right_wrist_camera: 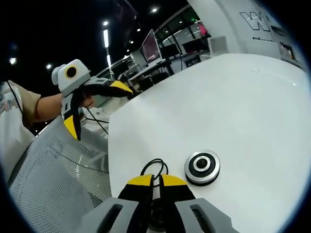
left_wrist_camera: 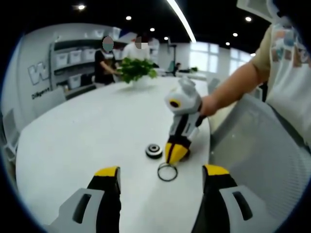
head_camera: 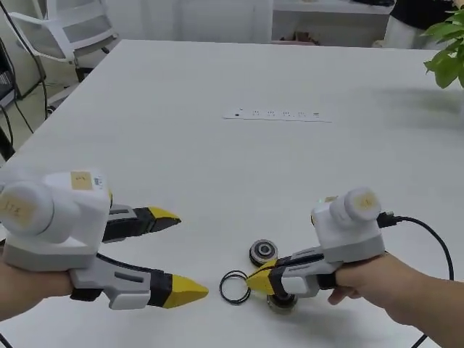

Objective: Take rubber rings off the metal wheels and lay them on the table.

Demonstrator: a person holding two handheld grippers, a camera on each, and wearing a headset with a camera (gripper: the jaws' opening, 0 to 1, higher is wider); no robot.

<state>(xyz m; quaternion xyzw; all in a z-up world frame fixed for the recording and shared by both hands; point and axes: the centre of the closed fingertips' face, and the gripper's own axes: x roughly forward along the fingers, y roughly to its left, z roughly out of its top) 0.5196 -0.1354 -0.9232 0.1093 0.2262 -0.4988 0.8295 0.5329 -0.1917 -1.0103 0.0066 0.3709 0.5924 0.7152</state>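
Observation:
A loose black rubber ring point(head_camera: 234, 287) lies flat on the white table point(head_camera: 239, 167). My right gripper point(head_camera: 255, 281) is shut with its yellow tips pinching the ring's right edge; in the right gripper view the ring point(right_wrist_camera: 154, 167) loops out from between the tips point(right_wrist_camera: 156, 180). A metal wheel point(head_camera: 281, 302) sits under the right gripper, mostly hidden. A second wheel point(head_camera: 263, 251), black ring still on it, stands just behind point(right_wrist_camera: 202, 167). My left gripper point(head_camera: 177, 254) hovers open to the left, pointing at the ring point(left_wrist_camera: 166, 172), with nothing between its jaws.
A flush power strip point(head_camera: 279, 114) sits mid-table. A green plant point(head_camera: 446, 58) stands at the far right, and a white mesh chair point(head_camera: 69, 29) beyond the far left corner. A black cable point(head_camera: 428, 232) trails from the right gripper. The table's near edge is close.

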